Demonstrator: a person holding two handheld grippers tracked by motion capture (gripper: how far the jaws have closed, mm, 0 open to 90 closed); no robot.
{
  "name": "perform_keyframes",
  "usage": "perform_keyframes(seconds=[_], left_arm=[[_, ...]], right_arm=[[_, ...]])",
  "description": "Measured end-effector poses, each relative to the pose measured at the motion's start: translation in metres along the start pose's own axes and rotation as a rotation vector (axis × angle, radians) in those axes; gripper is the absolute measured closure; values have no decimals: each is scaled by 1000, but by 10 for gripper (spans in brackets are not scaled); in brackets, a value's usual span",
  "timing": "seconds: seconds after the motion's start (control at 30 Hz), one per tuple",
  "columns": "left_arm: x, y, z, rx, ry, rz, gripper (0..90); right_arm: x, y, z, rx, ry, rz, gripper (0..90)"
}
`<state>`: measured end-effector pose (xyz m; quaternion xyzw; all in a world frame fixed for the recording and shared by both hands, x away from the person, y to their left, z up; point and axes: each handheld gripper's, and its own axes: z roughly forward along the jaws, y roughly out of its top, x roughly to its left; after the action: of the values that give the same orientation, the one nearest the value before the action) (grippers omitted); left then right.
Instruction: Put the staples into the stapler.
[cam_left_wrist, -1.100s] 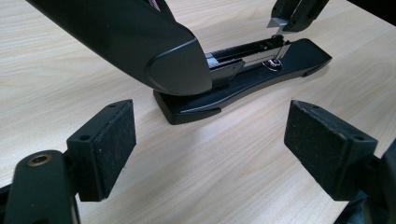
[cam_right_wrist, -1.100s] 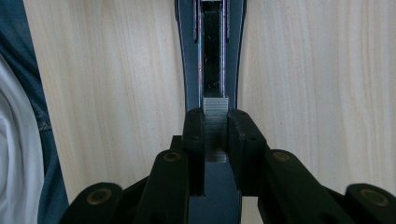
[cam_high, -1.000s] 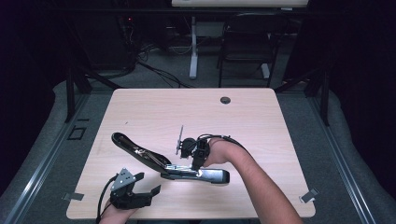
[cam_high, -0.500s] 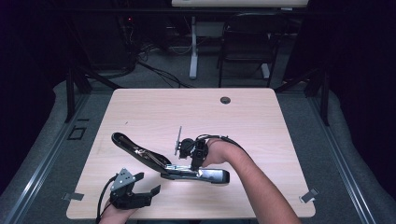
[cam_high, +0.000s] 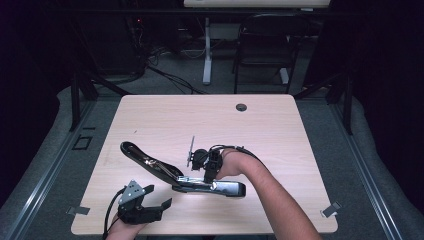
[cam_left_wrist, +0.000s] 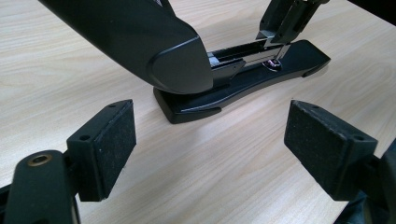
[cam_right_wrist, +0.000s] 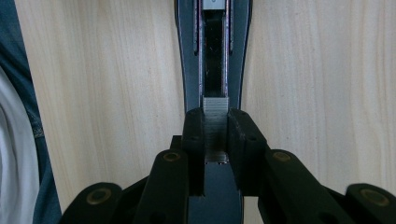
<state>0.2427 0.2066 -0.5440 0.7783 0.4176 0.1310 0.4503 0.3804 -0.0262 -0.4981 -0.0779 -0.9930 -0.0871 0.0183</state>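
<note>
Two grippers: right gripper pinching grey strip of staples over open channel of long black stapler at table centre-front; left gripper wide, empty, just beside stapler base. Risk: strip tilts, jams on channel edge; unbraced stapler slides on light wooden table.

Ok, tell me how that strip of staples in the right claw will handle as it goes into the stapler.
The staple strip looks thin and ridged, so it is probably brittle and may snap if squeezed askew. The right claw pinches it by its sides, so it could slip. The open stapler has a long flat base, so it likely stays put.
</note>
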Motion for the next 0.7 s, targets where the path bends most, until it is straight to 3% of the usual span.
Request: perform_keyframes(seconds=[0.7], left_arm=[[0, 0, 0, 0, -2, 0, 168]], right_arm=[[0, 0, 1, 7, 3, 1, 774]])
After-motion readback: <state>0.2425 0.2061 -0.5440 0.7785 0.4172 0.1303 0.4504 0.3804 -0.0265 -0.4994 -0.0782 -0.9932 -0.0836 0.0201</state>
